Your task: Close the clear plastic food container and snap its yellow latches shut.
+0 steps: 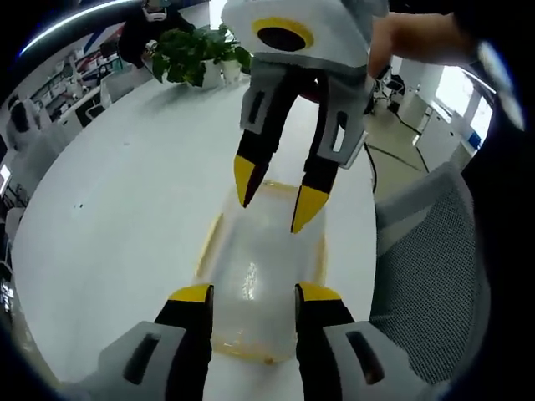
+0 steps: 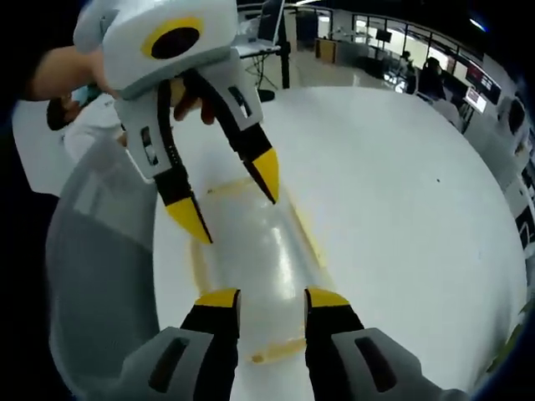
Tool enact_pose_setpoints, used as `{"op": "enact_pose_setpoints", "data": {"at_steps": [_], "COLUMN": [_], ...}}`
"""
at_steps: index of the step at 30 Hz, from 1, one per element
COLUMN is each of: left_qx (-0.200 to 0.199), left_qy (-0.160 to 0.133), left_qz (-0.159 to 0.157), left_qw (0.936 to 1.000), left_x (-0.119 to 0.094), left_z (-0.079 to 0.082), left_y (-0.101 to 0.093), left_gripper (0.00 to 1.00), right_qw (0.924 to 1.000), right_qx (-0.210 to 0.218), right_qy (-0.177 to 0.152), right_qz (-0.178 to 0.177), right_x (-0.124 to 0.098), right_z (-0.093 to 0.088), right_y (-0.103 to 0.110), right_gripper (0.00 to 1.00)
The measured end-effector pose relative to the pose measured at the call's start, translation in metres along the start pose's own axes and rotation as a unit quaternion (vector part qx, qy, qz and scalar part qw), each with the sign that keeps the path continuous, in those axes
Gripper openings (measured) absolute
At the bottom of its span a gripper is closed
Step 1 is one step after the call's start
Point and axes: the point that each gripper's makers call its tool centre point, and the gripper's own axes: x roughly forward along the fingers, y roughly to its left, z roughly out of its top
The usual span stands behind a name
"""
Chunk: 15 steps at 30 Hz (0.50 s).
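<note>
The clear plastic container [image 1: 261,255] lies flat on the white table [image 1: 125,217], with yellow latches [image 1: 208,242] along its edges. In the left gripper view my left gripper [image 1: 254,294] stands open over the container's near end, one jaw to each side. My right gripper [image 1: 276,196] comes in from the far side, open, with its yellow tips just above the far end. The right gripper view mirrors this: right gripper [image 2: 272,299] open over the container [image 2: 251,251], left gripper [image 2: 230,199] open opposite. A yellow latch [image 2: 308,231] runs along the side. I cannot tell whether the latches are snapped.
A grey mesh chair [image 1: 435,276] stands close to the table edge beside the container. A potted plant [image 1: 196,50] sits at the far end of the table. A person's hand [image 1: 410,38] holds the right gripper. Desks and people fill the room behind.
</note>
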Motion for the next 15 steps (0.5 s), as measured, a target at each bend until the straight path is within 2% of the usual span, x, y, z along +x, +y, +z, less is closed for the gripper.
{"op": "enact_pose_setpoints", "data": {"at_steps": [7,15], "left_qx": [0.006,0.01], "left_qy": [0.001,0.008], "left_qz": [-0.007,-0.009], "left_qw": [1.0,0.9999], "left_x": [0.005,0.007], "left_z": [0.003,0.0], "left_y": [-0.005,-0.004], "left_gripper": [0.37,0.36], "right_qw": [0.9999,0.9997], "right_qx": [-0.008,-0.02], "right_qy": [-0.013,-0.013], "right_qz": [-0.001,-0.003], "right_x": [0.007,0.012], "right_z": [0.015,0.019], "right_y": [0.0,-0.003], "right_gripper": [0.28,0.26]}}
